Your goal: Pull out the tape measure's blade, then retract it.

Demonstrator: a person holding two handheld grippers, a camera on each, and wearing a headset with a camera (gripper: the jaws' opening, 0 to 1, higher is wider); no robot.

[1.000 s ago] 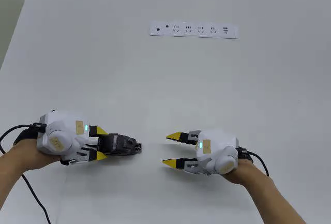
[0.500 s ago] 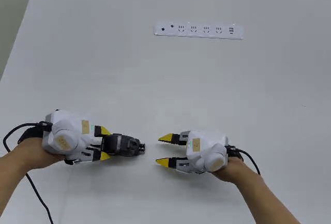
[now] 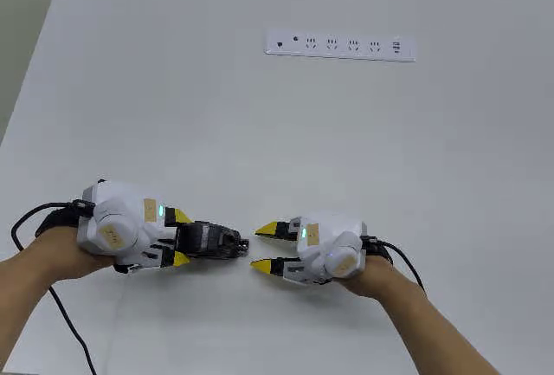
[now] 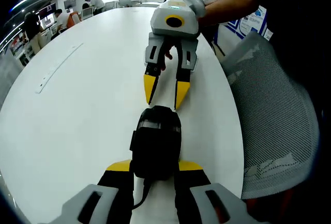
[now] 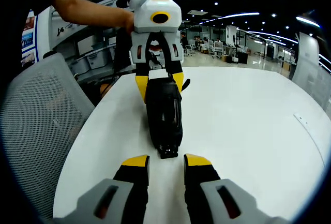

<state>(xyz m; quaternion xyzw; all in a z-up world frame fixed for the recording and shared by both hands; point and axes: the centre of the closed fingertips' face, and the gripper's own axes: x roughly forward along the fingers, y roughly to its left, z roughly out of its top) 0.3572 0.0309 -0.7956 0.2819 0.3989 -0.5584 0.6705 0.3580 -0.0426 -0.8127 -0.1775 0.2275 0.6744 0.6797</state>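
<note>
Our left gripper is clamped on the black tape measure. Its yellow-tipped jaws press on either flank of the case's rear half, and in the left gripper view the case sits squarely between them, with its front end pointing away. Our right gripper is spread with nothing between its jaws. In the right gripper view the tips sit just short of the tape measure's small dark nose and bracket it without touching.

The change is in the right gripper. A second ago it was well apart from the case; half a second ago it was nearer, and now its tips are just beside the front end. The left gripper's hold looks the same throughout. The whole picture has shifted a little too, but that is our head moving, since the power strip has shifted with the rest of the scene.

We take this to mean we are at the end of the approach, with the pull not yet begun. We can see no blade drawn out between the two grippers. The next move, as we judge it, is to close the right jaws on the blade's end tab, which is too small here to make out clearly.

The tape measure lies low over the white table, at its near edge and well away from the power strip.
</note>
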